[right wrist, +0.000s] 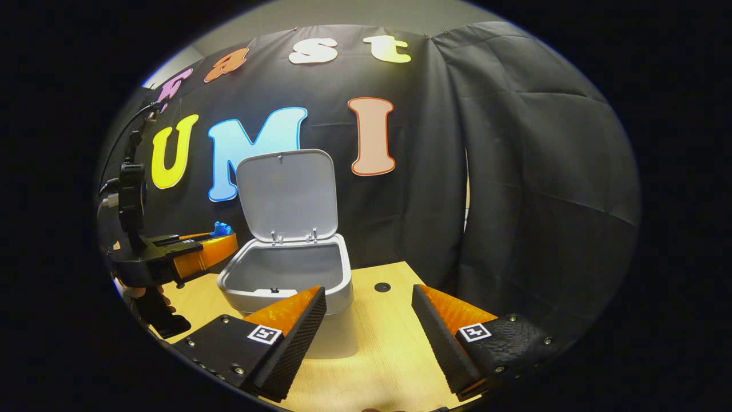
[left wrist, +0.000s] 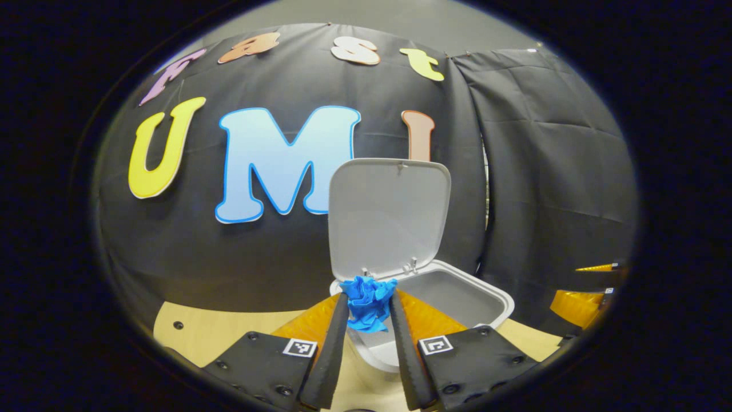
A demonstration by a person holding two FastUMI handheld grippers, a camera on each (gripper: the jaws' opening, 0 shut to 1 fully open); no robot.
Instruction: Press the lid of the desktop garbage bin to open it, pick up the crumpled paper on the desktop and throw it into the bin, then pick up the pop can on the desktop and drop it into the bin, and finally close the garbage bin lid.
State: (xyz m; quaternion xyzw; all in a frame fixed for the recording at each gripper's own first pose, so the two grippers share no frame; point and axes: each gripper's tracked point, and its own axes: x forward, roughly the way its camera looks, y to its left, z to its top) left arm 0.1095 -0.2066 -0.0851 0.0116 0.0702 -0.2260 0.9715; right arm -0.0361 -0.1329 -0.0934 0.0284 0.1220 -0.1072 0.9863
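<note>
Two fingers of the left gripper [left wrist: 369, 300] pinch the crumpled blue paper [left wrist: 368, 302] above the near-left rim of the grey plastic bin [right wrist: 289, 274], its lid [right wrist: 287, 194] upright; the right gripper [right wrist: 369, 300] is spread wide near it.

This is a recording booth, a staged test place and not a real home. Black cloth [right wrist: 514, 171] hangs as the wall behind and at the side, with folds and a gap between two sheets. A plain grey room wall [right wrist: 343, 14] shows above the cloth. The light wooden counter [right wrist: 383, 343] has a round cable hole [right wrist: 382, 286] and carries one small grey desktop bin [right wrist: 286, 274].
</note>
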